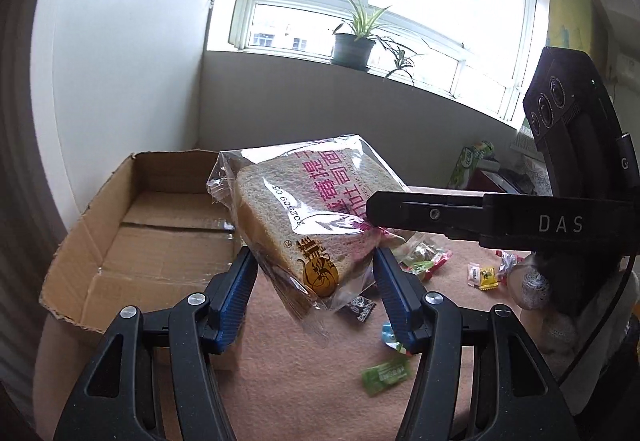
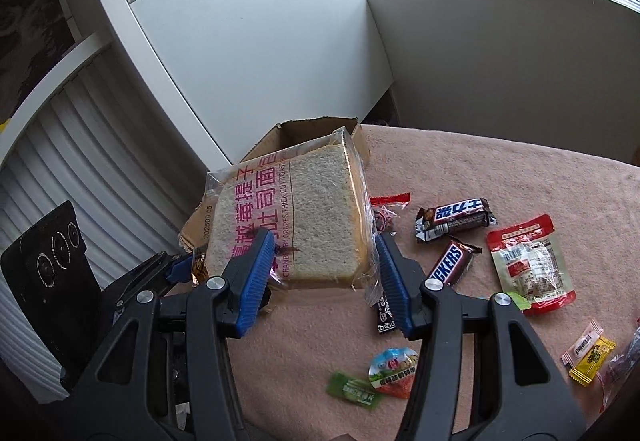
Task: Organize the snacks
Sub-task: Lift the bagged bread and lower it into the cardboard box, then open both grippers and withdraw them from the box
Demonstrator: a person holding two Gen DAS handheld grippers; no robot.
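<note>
Your left gripper and right gripper both grasp the toast bag between their jaws: clear wrap, pink print "CRANBERRY GRAPES THICK CUT TOAST", one thick slice.

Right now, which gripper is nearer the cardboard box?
Left. The left gripper is right beside the cardboard box, which lies just ahead-left of its fingers. The right gripper is farther out over the pink cloth, with the bread packet between it and the box.

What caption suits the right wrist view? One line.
Bagged toast aloft between the jaws of the right gripper, cardboard box behind, Snickers bars on pink cloth.
</note>
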